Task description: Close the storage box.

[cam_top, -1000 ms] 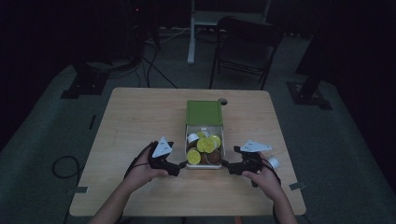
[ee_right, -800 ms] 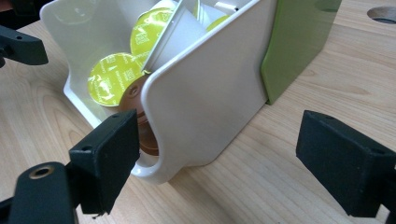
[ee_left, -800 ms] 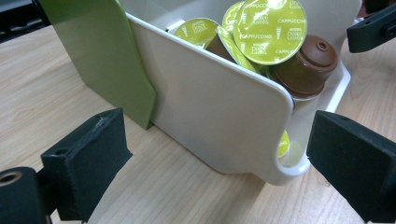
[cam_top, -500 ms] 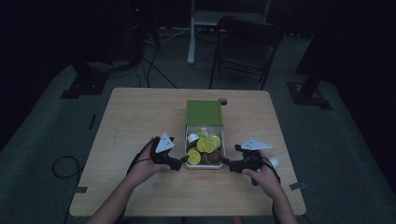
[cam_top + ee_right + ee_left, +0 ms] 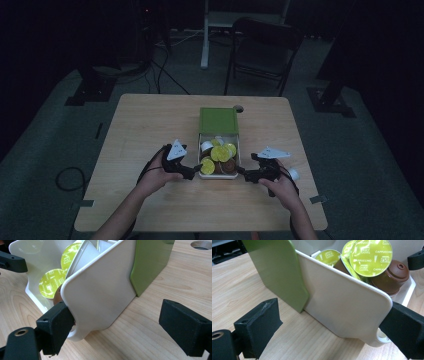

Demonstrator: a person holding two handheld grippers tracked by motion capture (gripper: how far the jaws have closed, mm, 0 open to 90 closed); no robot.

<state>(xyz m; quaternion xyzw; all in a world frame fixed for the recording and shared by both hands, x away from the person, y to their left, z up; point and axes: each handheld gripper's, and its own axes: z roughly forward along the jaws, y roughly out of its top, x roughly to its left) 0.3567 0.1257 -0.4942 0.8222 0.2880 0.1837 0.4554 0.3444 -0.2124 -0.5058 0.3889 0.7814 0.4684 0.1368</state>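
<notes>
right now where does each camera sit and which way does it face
High view: above the person's side, looking forward and down at the table; forearms, left gripper, right gripper.
Left gripper view: on the left gripper, facing the white tray; own jaws.
Right gripper view: on the right gripper, facing the tray's other side; own jaws.
All share the tray, green sleeve and capsules.

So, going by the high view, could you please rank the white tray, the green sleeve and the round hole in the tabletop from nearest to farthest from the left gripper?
From the left gripper:
1. White tray, right beside it.
2. Green sleeve, farther back, mid-table.
3. Round hole, by the sleeve's far right corner.
</notes>
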